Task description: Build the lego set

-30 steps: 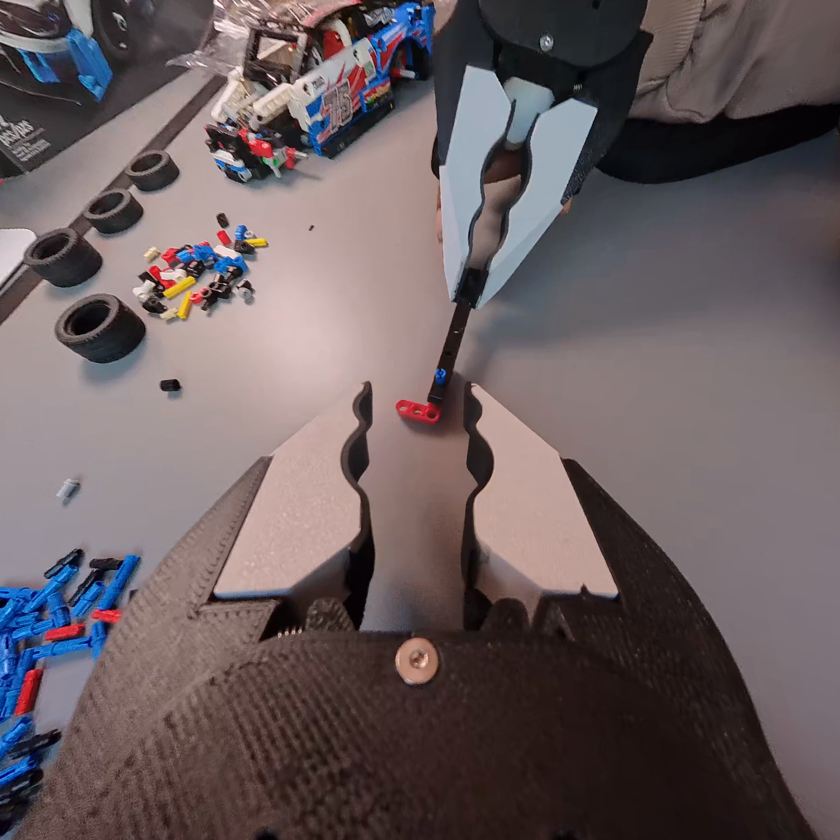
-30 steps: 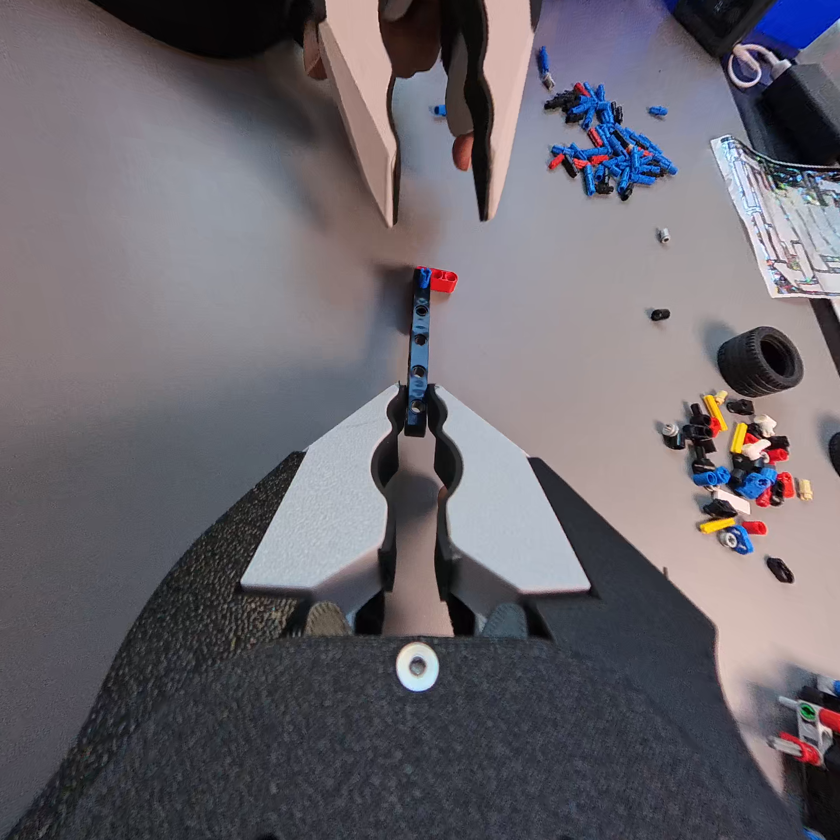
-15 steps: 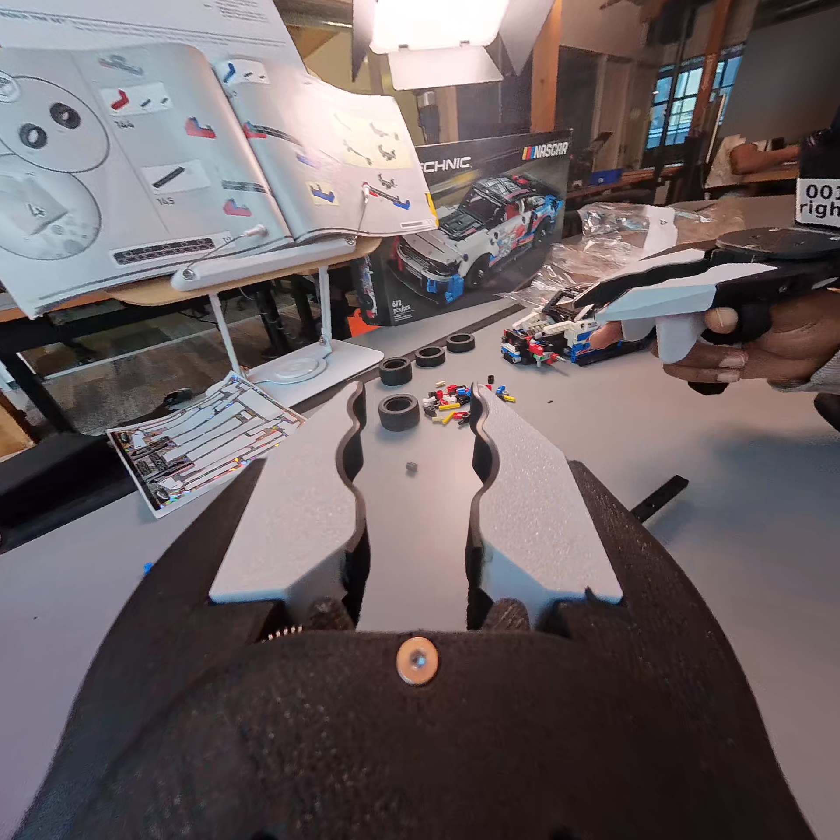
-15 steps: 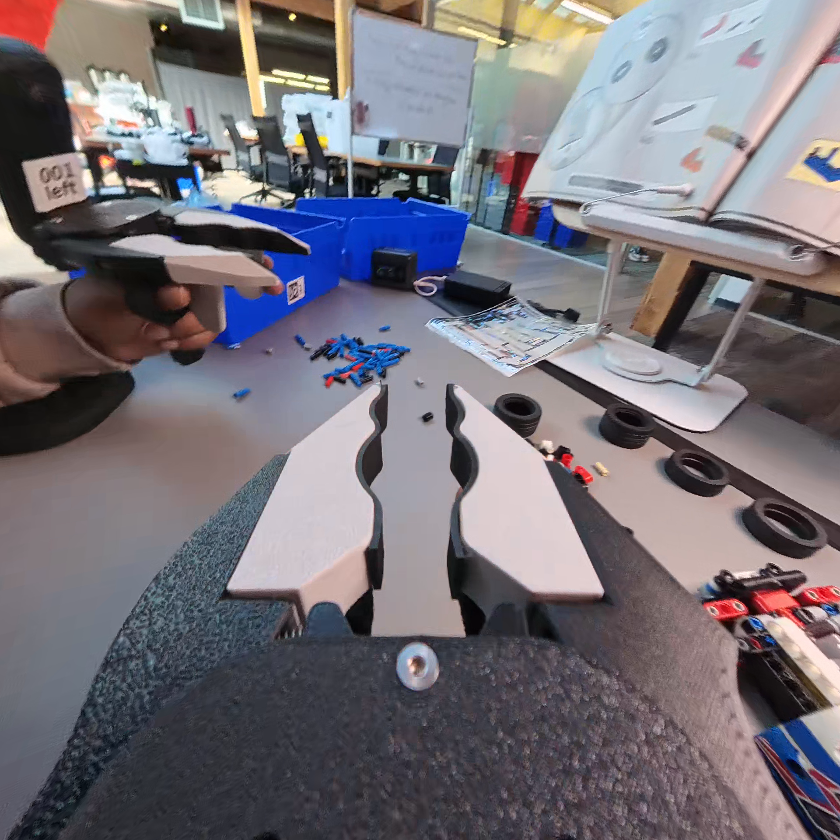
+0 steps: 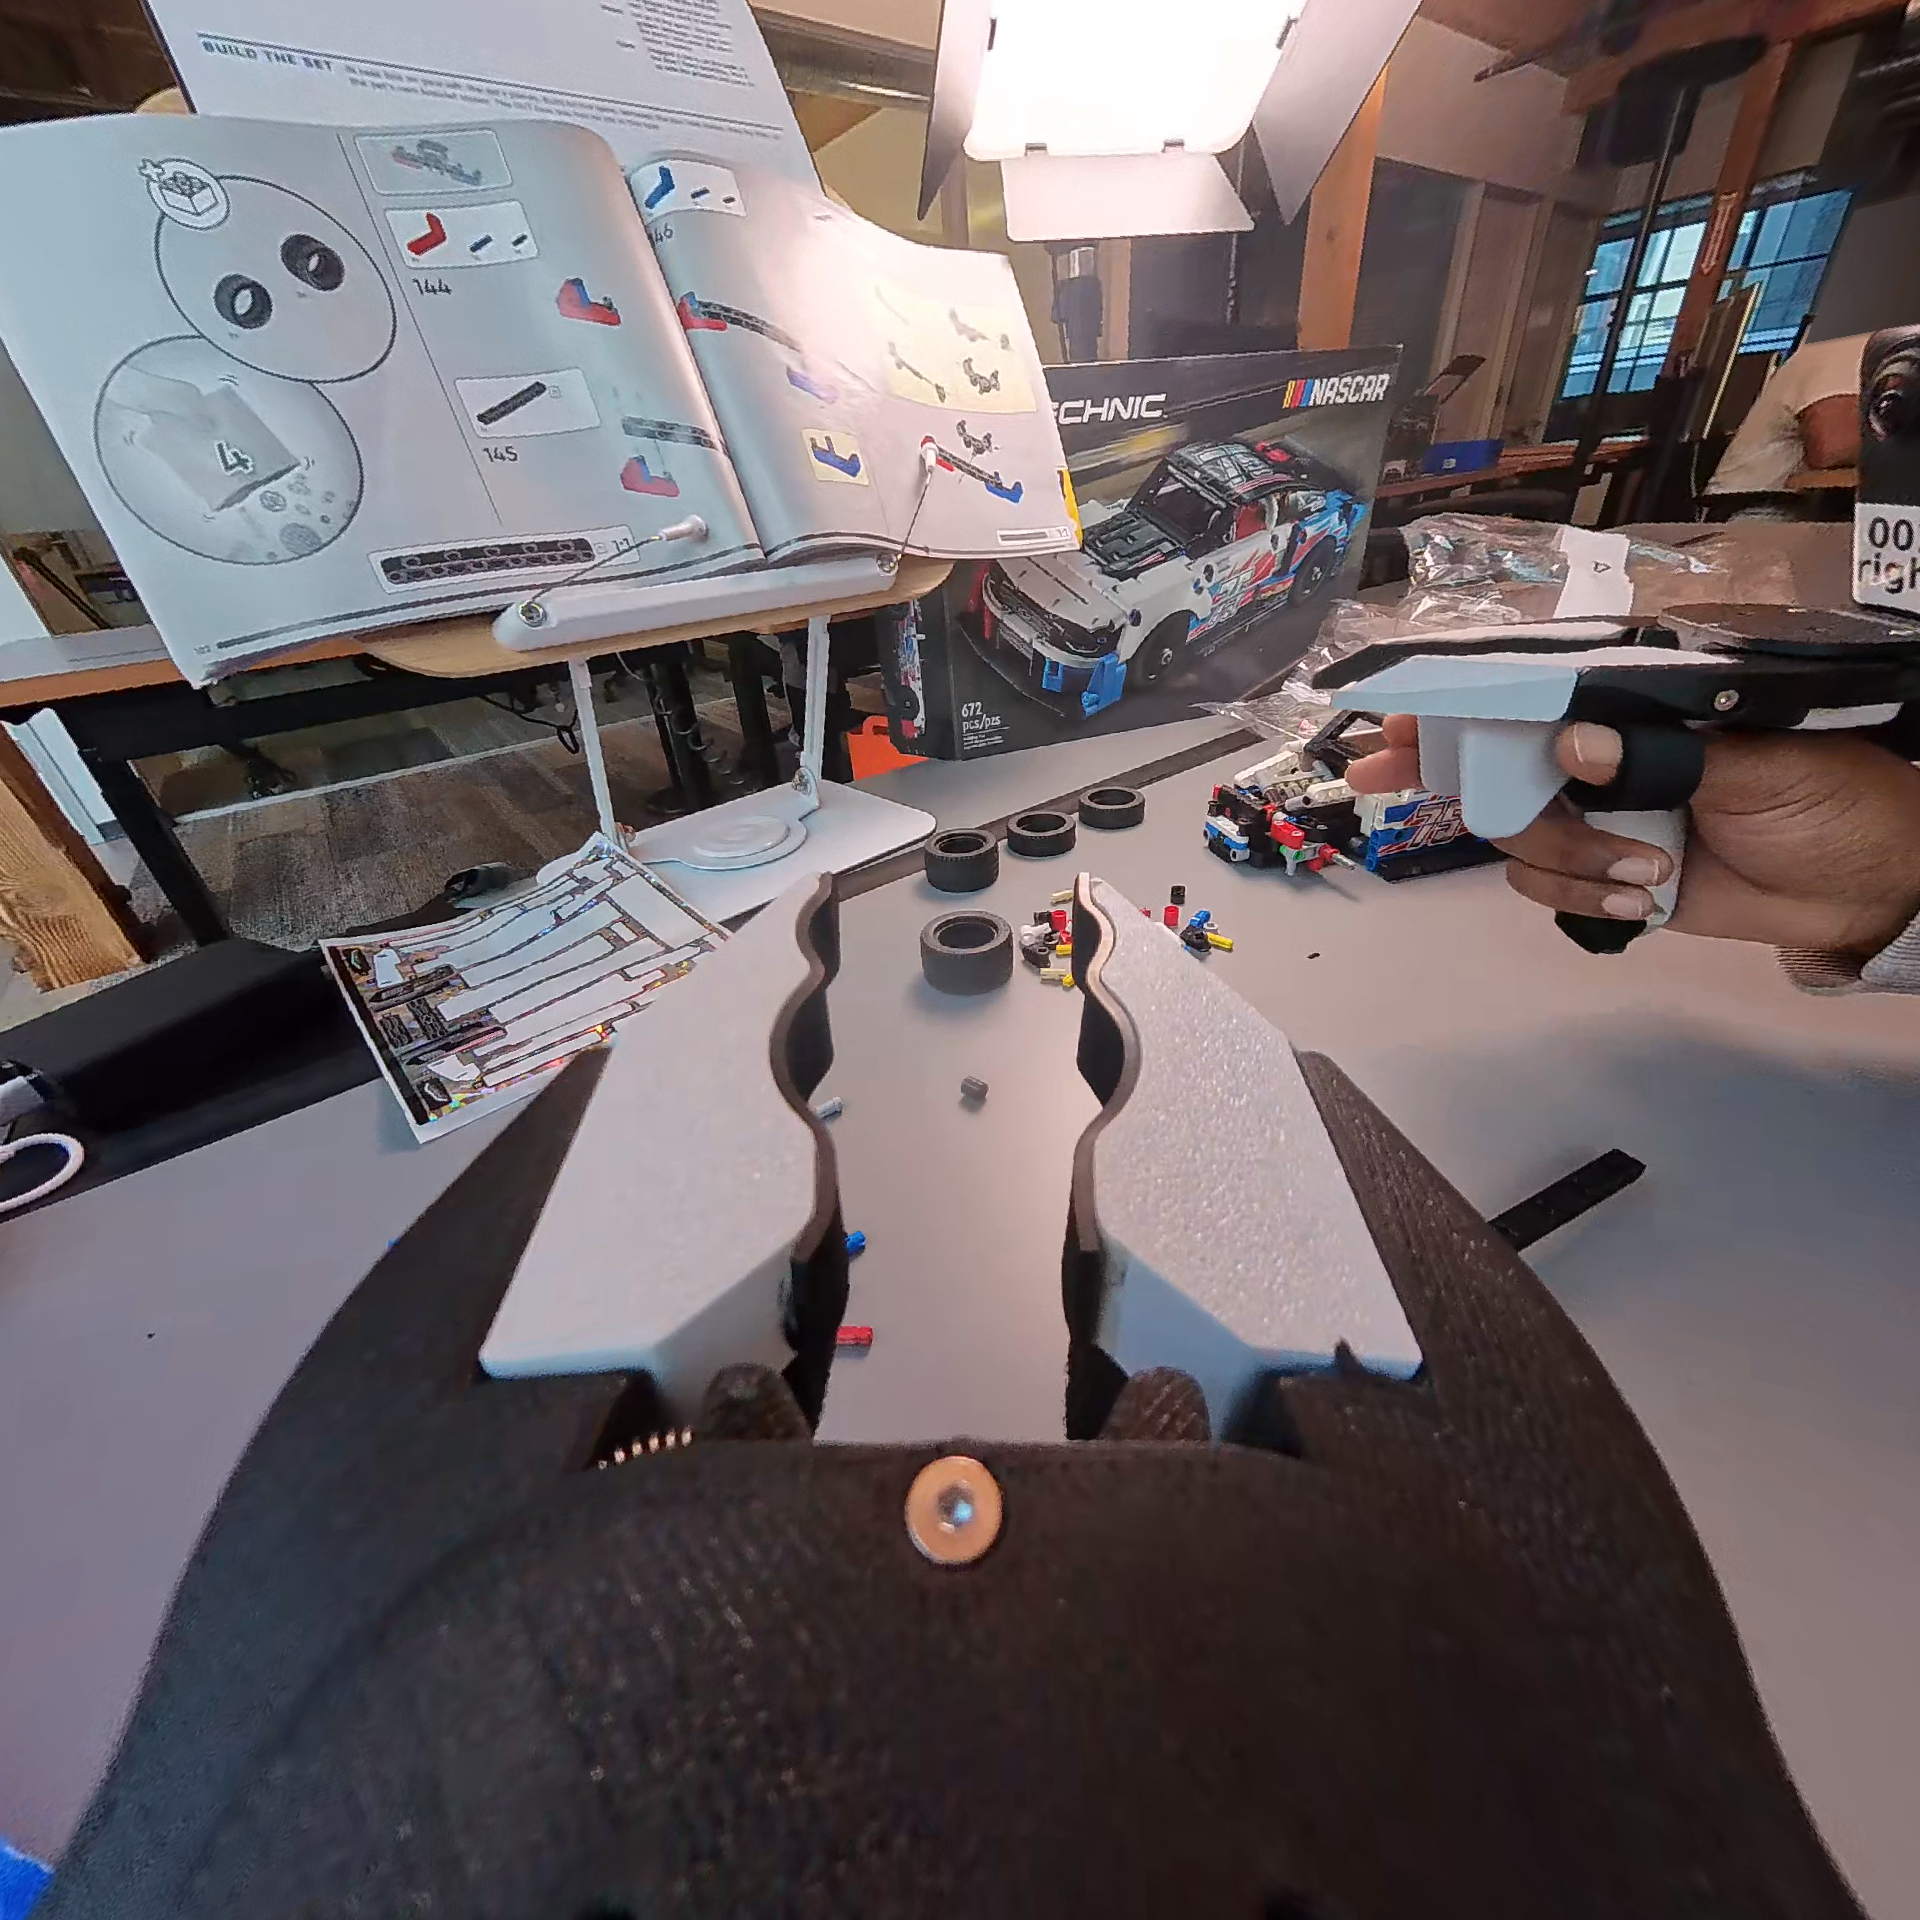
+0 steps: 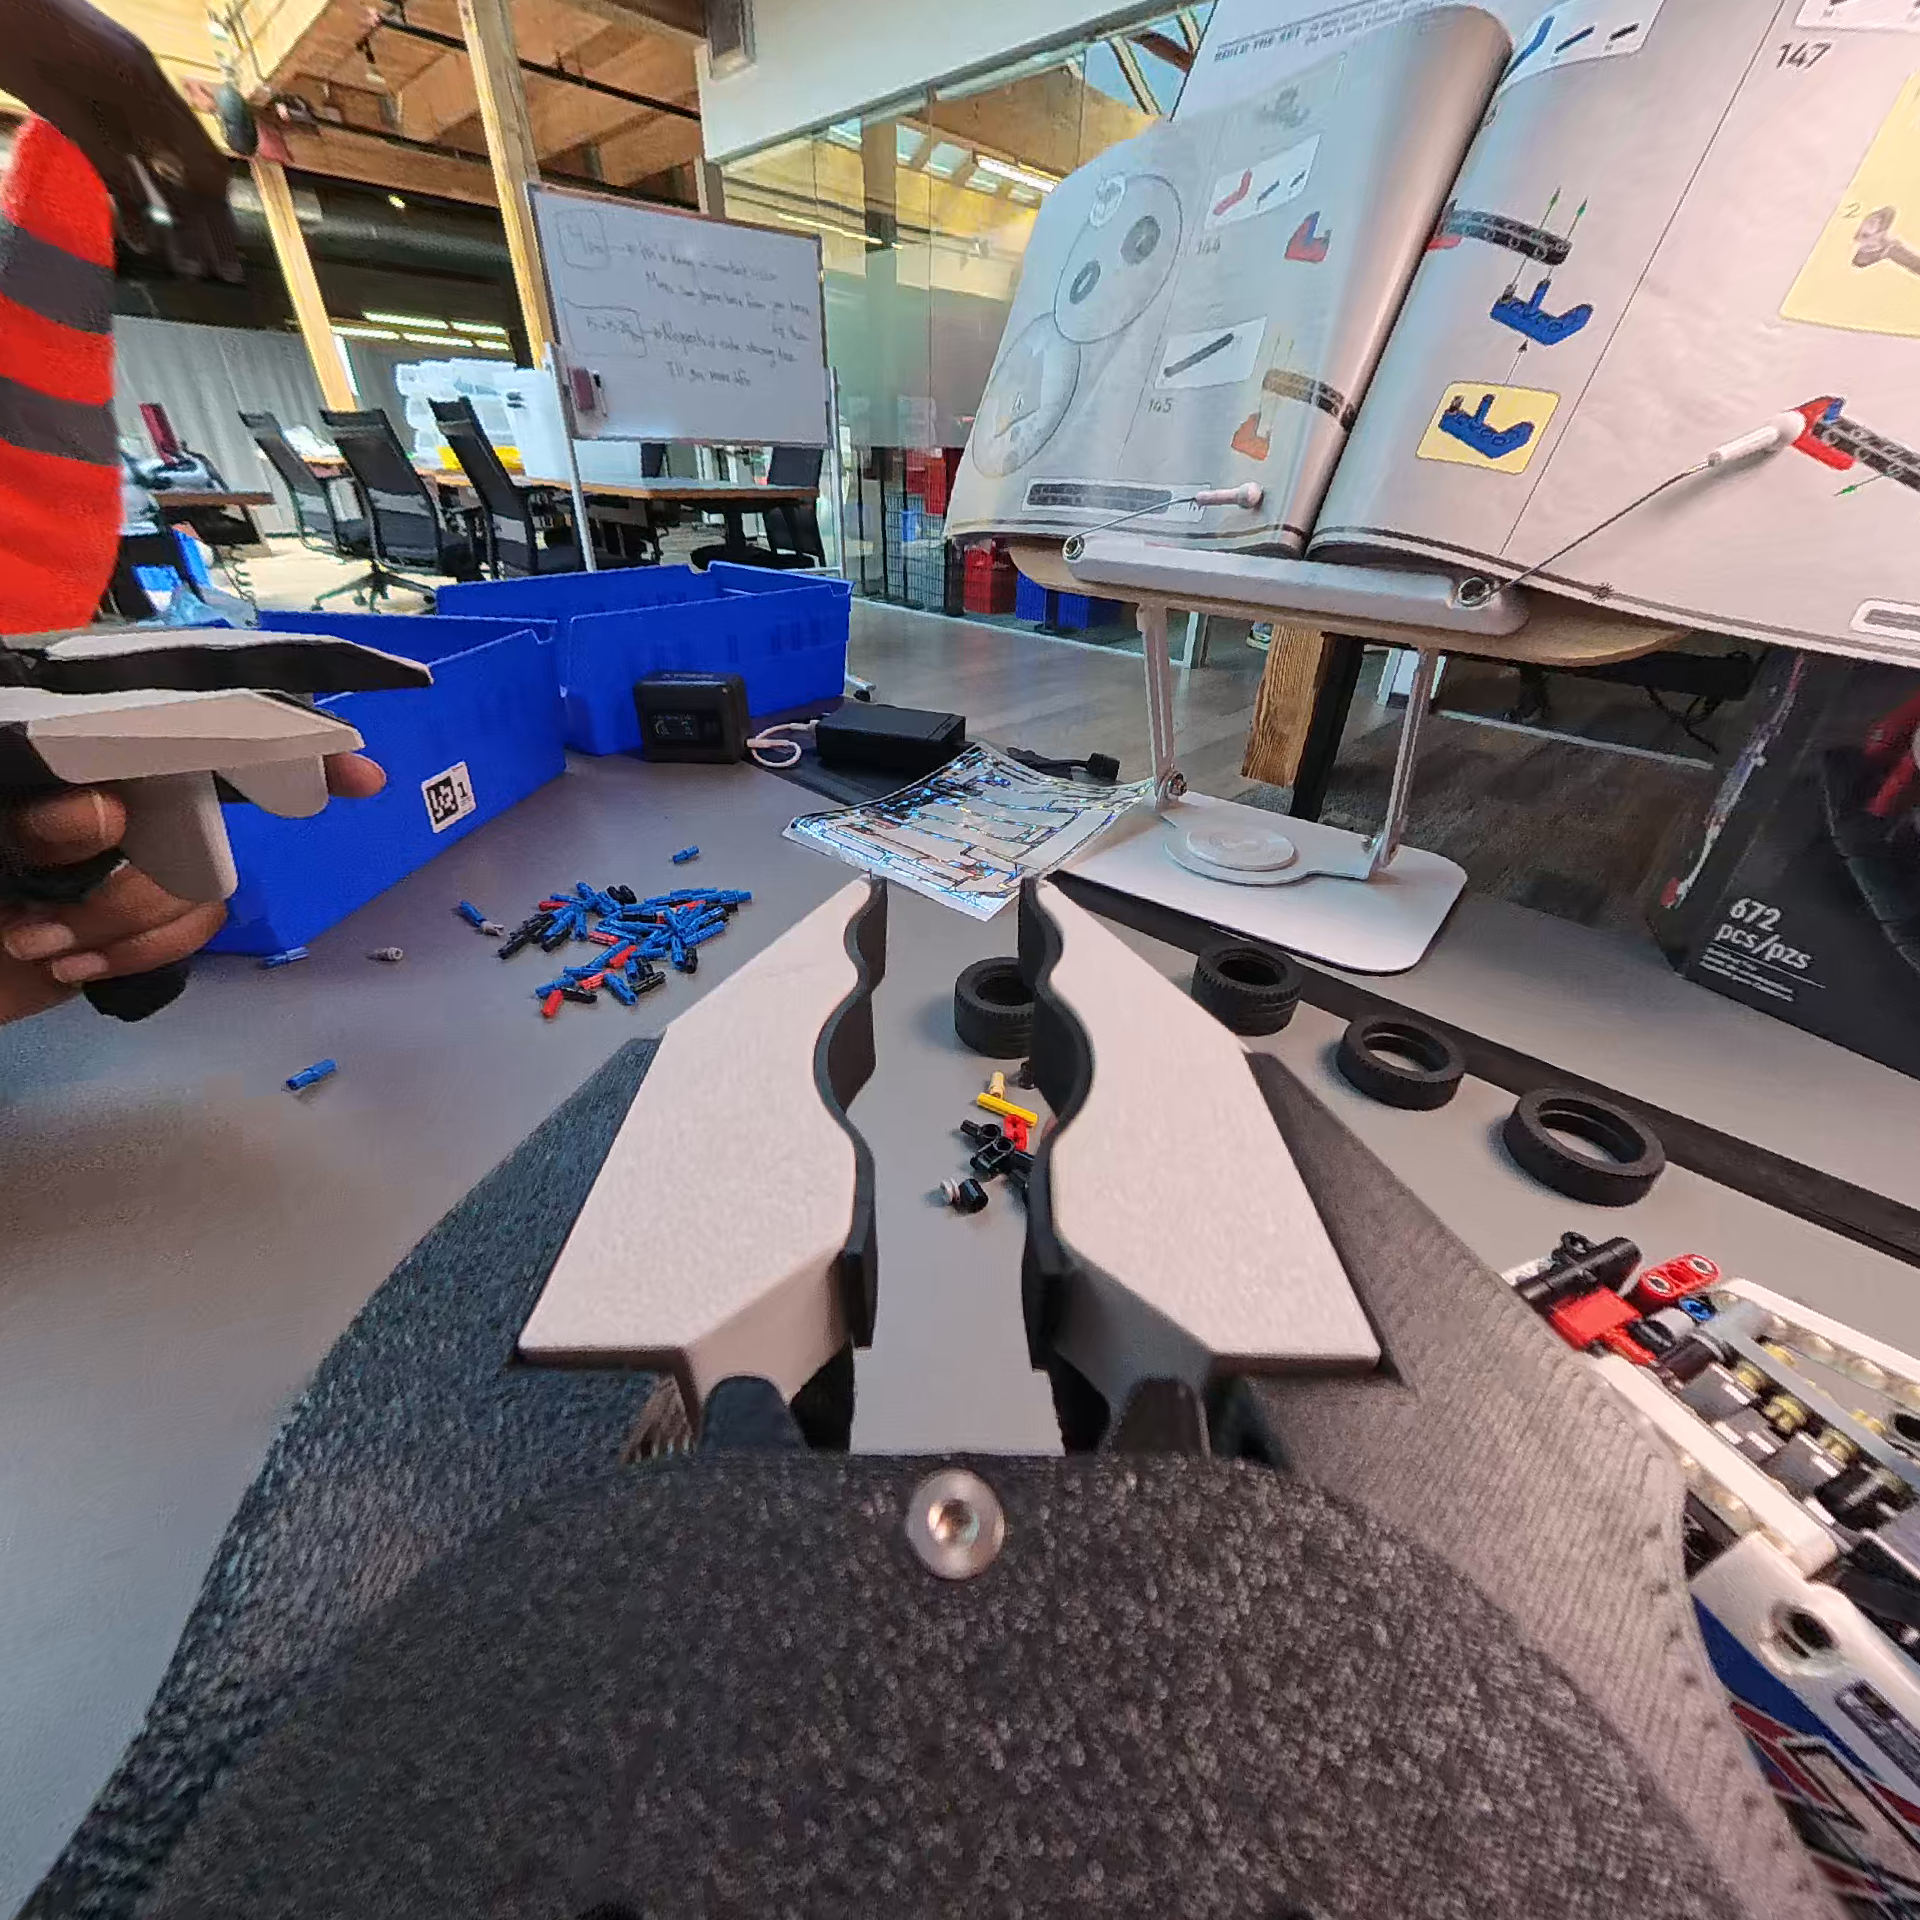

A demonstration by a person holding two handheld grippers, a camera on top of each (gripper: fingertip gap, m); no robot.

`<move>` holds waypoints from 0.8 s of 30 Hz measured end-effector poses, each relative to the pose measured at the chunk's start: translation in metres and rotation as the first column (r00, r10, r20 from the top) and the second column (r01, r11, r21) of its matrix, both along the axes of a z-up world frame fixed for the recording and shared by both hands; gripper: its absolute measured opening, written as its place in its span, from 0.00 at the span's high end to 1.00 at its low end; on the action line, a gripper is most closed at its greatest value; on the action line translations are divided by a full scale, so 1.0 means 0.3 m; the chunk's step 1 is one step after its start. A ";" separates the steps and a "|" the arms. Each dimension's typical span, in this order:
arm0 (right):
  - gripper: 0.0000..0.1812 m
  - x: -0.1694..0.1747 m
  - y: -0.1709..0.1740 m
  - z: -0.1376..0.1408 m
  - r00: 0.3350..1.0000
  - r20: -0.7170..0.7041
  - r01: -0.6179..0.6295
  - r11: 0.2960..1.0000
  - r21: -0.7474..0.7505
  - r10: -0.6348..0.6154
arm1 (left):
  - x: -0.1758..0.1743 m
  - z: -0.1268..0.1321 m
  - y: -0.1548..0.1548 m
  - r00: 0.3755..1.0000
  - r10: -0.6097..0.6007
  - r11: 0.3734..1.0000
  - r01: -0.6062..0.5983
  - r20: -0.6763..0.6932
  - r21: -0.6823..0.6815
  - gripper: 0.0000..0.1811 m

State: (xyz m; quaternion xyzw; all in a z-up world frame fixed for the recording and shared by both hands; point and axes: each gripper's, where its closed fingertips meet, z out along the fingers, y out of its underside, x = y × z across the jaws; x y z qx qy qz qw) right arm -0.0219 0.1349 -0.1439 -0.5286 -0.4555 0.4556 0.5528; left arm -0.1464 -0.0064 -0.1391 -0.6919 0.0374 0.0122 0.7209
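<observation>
My left gripper (image 5: 956,904) is open and empty, held level above the grey table (image 5: 1558,1455). My right gripper (image 6: 951,904) is open and empty too; it also shows in the left wrist view (image 5: 1345,681), held by a hand at the right. A black beam (image 5: 1569,1184) lies flat on the table to the right of my left gripper. The partly built car stands at the far right (image 5: 1330,821) and right beside my right gripper (image 6: 1714,1382). A pile of mixed small pieces (image 6: 997,1132) lies under the right fingers. The left gripper shows at the left in the right wrist view (image 6: 208,707).
Several black tyres (image 6: 1397,1060) lie in a row near the table's far edge. A pile of blue pins (image 6: 623,935) lies left of centre. The instruction booklet (image 5: 468,364) stands open on a stand, with a sticker sheet (image 5: 509,977), the set's box (image 5: 1143,551) and blue bins (image 6: 468,727). One gripper's finger ends stand about 20 cm off the other's.
The right gripper has let go of the black beam, which now lies on the table. Both grippers have lifted from pointing down at the table to pointing level.
</observation>
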 end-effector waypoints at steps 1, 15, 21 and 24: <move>0.87 0.002 0.000 -0.005 1.000 0.001 -0.001 1.000 -0.001 0.001 | 0.000 -0.001 0.000 1.000 -0.001 1.000 0.001 0.001 -0.001 0.76; 0.88 0.058 -0.039 0.002 0.998 0.013 -0.060 0.997 0.052 0.060 | -0.003 -0.020 0.007 1.000 0.007 1.000 -0.007 -0.018 -0.017 0.77; 0.88 0.098 -0.332 -0.187 0.777 0.387 -0.536 0.844 -0.006 0.496 | 0.018 -0.018 0.008 0.999 -0.013 1.000 0.012 -0.047 -0.017 0.77; 0.84 0.138 -0.408 -0.330 0.624 0.603 -0.626 0.780 0.005 0.497 | 0.038 -0.028 0.013 0.997 -0.042 0.999 0.041 -0.060 -0.026 0.77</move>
